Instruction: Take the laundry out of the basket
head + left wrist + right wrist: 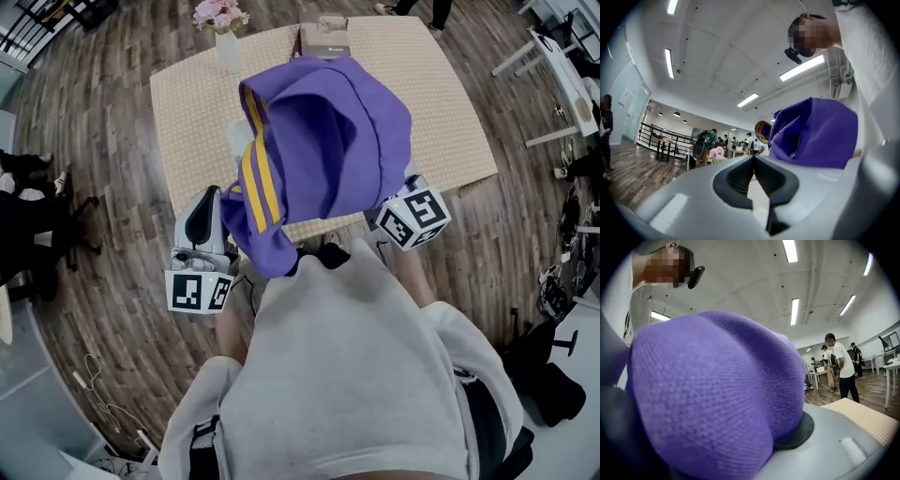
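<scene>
A purple garment with yellow stripes point(323, 141) hangs lifted in the air over the table. My right gripper point(400, 201) is shut on its right side; in the right gripper view the purple cloth point(717, 394) bulges over the jaws and hides all but one black pad point(802, 430). My left gripper point(208, 199) points up at the garment's left striped edge. Its black pads point(740, 176) meet with nothing between them, and the garment point(815, 133) hangs just beyond. The basket is hidden from me.
The table point(441, 103) carries a beige mat. A vase of pink flowers point(223, 23) and a small box point(323, 39) stand at its far edge. A pale object point(240, 141) peeks from behind the garment. Wooden floor lies all round, with people in the distance.
</scene>
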{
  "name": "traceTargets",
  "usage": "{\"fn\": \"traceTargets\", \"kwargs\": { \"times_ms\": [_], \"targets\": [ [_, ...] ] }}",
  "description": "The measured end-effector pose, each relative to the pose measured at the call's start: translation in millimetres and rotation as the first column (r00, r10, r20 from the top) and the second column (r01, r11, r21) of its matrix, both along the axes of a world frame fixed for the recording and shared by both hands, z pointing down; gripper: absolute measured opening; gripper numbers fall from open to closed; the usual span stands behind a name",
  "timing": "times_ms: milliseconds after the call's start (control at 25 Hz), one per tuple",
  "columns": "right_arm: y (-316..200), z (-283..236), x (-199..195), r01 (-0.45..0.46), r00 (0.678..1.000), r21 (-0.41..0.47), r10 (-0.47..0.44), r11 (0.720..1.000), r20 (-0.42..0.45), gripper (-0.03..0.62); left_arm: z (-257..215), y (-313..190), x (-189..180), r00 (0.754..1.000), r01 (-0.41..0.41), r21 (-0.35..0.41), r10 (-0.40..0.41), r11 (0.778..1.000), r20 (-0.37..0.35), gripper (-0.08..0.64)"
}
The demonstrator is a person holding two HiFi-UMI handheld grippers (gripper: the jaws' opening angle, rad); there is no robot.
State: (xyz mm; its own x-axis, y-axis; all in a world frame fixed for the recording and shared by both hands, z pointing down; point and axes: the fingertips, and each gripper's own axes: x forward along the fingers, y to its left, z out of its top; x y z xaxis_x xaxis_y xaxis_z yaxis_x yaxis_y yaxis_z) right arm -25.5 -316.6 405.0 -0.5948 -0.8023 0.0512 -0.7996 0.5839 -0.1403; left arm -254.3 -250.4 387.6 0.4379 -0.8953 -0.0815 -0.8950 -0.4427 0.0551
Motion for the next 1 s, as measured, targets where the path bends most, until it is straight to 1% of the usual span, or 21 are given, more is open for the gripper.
{"fn": "traceTargets", "kwargs": {
  "times_ms": [120, 240, 360, 480, 680, 800, 1000],
  "targets": [
    [22, 3, 11, -0.003, 1.000, -0.002, 0.003, 1.000, 0.004, 0.288, 2, 14, 7, 1.000, 0.000, -0.005, 0.000, 1.000, 0.005, 0.009],
    [42, -2, 29, -0.006, 1.000, 0.004, 0.006, 1.000, 0.026, 0.287, -7, 31, 22, 1.000, 0.002, 0.009, -0.002, 1.000, 0.026, 0.009],
    [67, -5, 57, -0.009, 1.000, 0.021, 0.009, 1.000, 0.028, 0.288, -15, 55, 48, 0.999, 0.011, 0.028, -0.012, 1.000, 0.047, 0.009],
    [105, 0, 89, 0.004, 0.999, 0.024, -0.005, 1.000, 0.035, 0.288, -14, 87, 85, 0.997, 0.008, 0.027, -0.010, 1.000, 0.072, 0.009],
    [175, 18, 139, 0.056, 0.997, -0.006, -0.055, 0.998, 0.053, 0.288, -8, 154, 142, 0.997, 0.027, 0.021, -0.029, 0.999, 0.065, 0.009],
    [207, 24, 162, 0.075, 0.996, -0.011, -0.074, 0.997, 0.050, 0.288, -3, 185, 164, 0.995, 0.048, 0.017, -0.049, 0.999, 0.091, 0.009],
    [250, 17, 183, 0.097, 0.995, 0.003, -0.097, 0.995, 0.028, 0.288, -10, 225, 184, 0.991, 0.068, 0.024, -0.070, 0.997, 0.114, 0.009]
  ]
}}
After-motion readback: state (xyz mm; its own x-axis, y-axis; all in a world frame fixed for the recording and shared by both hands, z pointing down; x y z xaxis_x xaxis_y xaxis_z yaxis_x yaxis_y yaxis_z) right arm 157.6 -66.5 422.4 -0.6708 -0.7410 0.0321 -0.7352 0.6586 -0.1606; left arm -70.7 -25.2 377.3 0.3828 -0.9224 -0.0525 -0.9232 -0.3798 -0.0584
